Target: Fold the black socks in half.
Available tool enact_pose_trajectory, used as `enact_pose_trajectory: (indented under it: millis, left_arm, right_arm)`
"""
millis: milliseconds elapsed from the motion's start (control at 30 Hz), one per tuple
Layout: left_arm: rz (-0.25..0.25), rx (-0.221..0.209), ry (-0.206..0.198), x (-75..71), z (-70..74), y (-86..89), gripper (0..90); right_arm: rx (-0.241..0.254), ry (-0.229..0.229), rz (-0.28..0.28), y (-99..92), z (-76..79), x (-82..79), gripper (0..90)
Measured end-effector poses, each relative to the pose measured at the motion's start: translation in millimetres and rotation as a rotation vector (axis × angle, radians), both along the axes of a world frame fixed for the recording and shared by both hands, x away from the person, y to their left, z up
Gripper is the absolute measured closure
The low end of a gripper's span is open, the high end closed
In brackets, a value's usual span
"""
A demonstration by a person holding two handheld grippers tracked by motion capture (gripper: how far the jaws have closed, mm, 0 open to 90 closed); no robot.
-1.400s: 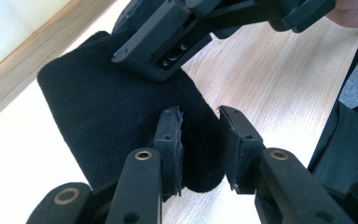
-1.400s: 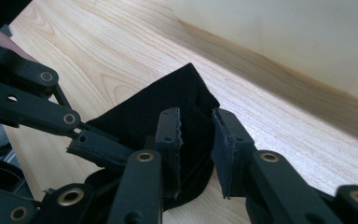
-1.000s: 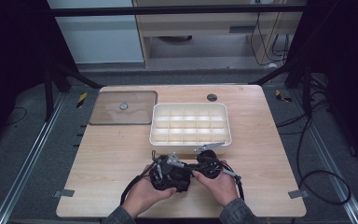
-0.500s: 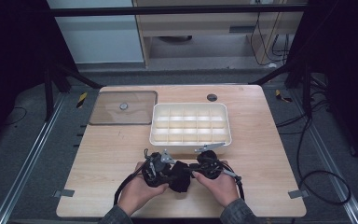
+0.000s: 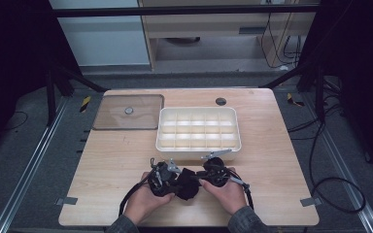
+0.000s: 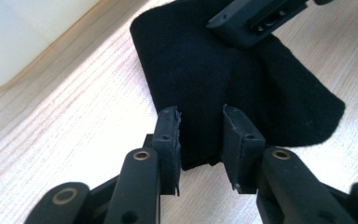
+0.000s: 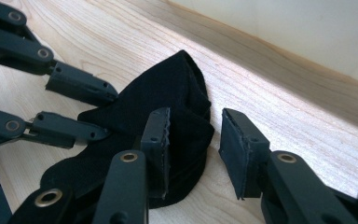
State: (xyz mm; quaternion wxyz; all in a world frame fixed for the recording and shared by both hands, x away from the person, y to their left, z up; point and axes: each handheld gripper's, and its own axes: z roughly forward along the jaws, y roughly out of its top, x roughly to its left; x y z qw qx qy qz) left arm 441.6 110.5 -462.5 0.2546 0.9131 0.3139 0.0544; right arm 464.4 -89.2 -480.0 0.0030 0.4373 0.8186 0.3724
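Observation:
A black cloth [image 5: 187, 183] lies bunched on the wooden table [image 5: 272, 165] near its front edge, between my two grippers. My left gripper [image 5: 177, 179] comes in from the left. In the left gripper view, my left gripper [image 6: 200, 116] has a fold of the cloth [image 6: 214, 70] filling its gap, after closing a little further. My right gripper [image 5: 201, 180] faces it from the right and its jaws have just been opening. In the right gripper view, my right gripper [image 7: 196, 119] has one finger on the cloth [image 7: 168, 88] and the other over bare wood.
A white compartment box [image 5: 198, 145] stands just behind the grippers, its wall close in the left gripper view [image 6: 18, 32] and the right gripper view [image 7: 284, 28]. A clear lid [image 5: 128, 111] lies at the back left. A small dark disc [image 5: 220, 101] sits near the far edge.
My left gripper has shifted a little to the left and lower, and more of the black cloth shows between the two grippers. The right hand has kept its place.

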Motion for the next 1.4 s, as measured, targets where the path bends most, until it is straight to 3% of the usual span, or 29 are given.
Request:
enact_pose_trajectory:
  millis: [133,500,867,1100,1233,1400]
  left_arm:
    - [0.01,-0.041,0.03,-2.5,-2.8,1.3,69.3]
    - [0.023,-0.094,0.028,-5.4,0.3,7.0,62.7]
    - [0.045,-0.112,-0.007,-10.3,14.8,14.5,48.8]
    - [0.056,-0.111,-0.022,-9.3,17.0,19.4,47.0]
    - [0.085,-0.081,-0.064,-8.0,20.6,27.6,36.2]
    - [0.148,-0.068,-0.096,-4.3,18.8,44.7,16.7]
  right_arm:
    - [0.004,0.005,0.002,-1.0,-1.1,3.5,62.8]
    - [-0.02,-0.007,0.003,2.5,5.9,4.1,59.3]
    - [-0.012,-0.026,0.01,4.2,22.1,4.2,52.5]
    - [-0.013,-0.027,0.013,8.7,26.4,4.1,48.8]
    - [-0.019,-0.03,0.004,10.1,28.1,5.1,44.5]
    - [-0.046,-0.018,-0.002,16.0,25.7,4.6,37.7]
